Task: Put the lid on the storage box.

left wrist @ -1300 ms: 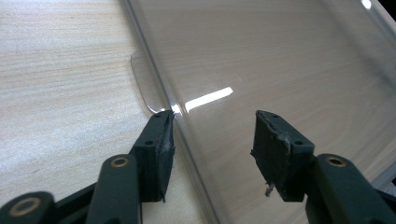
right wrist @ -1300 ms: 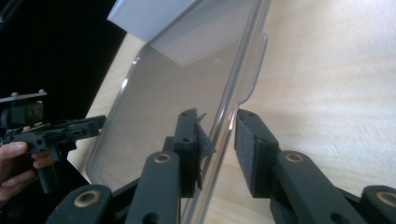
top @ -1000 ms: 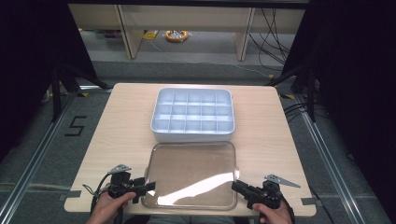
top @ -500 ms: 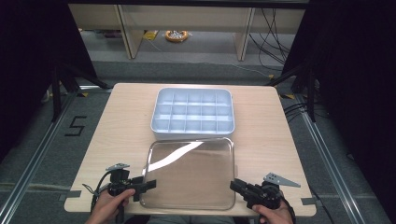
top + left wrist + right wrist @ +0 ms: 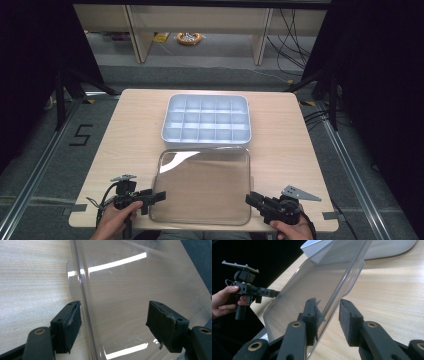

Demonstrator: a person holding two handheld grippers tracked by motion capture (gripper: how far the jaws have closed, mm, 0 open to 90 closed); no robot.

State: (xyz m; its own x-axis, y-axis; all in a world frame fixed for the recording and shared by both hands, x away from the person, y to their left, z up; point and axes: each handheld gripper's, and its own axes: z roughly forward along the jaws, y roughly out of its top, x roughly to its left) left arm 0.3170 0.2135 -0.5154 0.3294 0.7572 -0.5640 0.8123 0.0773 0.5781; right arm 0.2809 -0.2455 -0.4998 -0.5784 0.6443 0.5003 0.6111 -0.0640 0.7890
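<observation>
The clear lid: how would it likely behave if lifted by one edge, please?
Probably light: the lid is thin, see-through plastic. Likely slippery, being glossy with glare. It may flex, as the right gripper pinches just one rim.

Lab recording bay: wooden table (image 5: 135,125), black curtains (image 5: 30,65), floor rails (image 5: 350,170), loose cables (image 5: 295,30).

Light wooden table (image 5: 130,135) on grey floor (image 5: 45,165), dark curtains (image 5: 30,60) beside.

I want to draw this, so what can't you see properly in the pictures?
- Orange thing on the floor: high view, too small to name.
- White box: right gripper view, cut off by the top edge and partly behind the clear lid.
- Clear lid's near end: left gripper view, cut off by the bottom edge.
</observation>
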